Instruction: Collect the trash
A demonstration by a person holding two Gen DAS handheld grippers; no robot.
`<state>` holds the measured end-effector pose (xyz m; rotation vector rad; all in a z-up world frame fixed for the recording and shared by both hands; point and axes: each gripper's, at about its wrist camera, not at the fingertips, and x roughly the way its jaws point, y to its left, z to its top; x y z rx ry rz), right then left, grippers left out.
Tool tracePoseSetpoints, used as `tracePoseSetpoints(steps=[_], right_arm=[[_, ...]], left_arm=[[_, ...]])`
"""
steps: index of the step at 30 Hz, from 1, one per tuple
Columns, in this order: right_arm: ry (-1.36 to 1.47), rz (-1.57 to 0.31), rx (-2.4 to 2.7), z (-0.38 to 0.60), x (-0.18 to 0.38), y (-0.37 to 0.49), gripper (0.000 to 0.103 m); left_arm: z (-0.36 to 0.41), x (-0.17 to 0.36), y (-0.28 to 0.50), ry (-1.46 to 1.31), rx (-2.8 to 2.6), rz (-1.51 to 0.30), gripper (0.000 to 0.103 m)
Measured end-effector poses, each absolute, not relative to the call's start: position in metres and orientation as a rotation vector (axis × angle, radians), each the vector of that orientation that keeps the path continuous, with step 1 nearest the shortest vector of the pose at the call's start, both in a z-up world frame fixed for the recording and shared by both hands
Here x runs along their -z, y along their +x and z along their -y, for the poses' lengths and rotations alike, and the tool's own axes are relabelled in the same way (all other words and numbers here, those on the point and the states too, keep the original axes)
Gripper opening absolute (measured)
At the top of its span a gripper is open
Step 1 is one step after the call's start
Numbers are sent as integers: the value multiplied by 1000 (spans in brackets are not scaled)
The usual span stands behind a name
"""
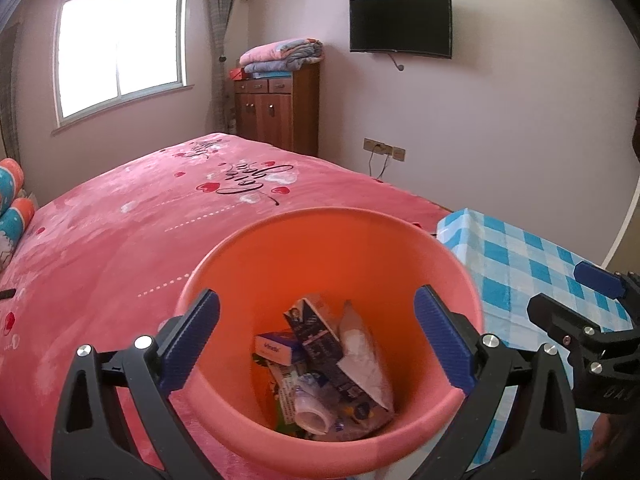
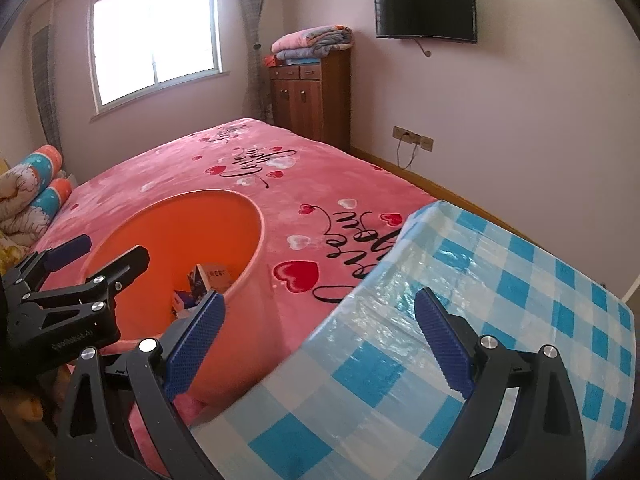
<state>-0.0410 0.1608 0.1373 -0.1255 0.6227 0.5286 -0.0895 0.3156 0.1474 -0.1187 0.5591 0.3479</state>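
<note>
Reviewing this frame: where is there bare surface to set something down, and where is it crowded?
Free: the blue-and-white checked plastic cloth under the open right tool, and the pink heart-print bedspread between the round orange plastic bin and the wooden cabinet. Crowded: the bin's bottom, heaped with cartons and wrappers below the open left tool.

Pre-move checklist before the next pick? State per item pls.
1. Left gripper open, nothing held: ok.
2. Right gripper open, nothing held: ok.
3. Bin upright beside the bed, mouth unobstructed: ok.
4. Room left in bin above the trash: ok, only the bottom is covered.
5. Next trash item located: not ok, none visible on the checked table or the bed.
6. Grippers apart from each other: ok, though close.
</note>
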Motion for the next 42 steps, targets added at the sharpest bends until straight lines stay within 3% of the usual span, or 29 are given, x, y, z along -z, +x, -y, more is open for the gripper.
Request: tracePoseSetpoints(steps=[42], right_arm=[[17,-619,-271,-14,-109,-80,94]], left_arm=[[-191,-132,-90,-14,-128,-595,99]])
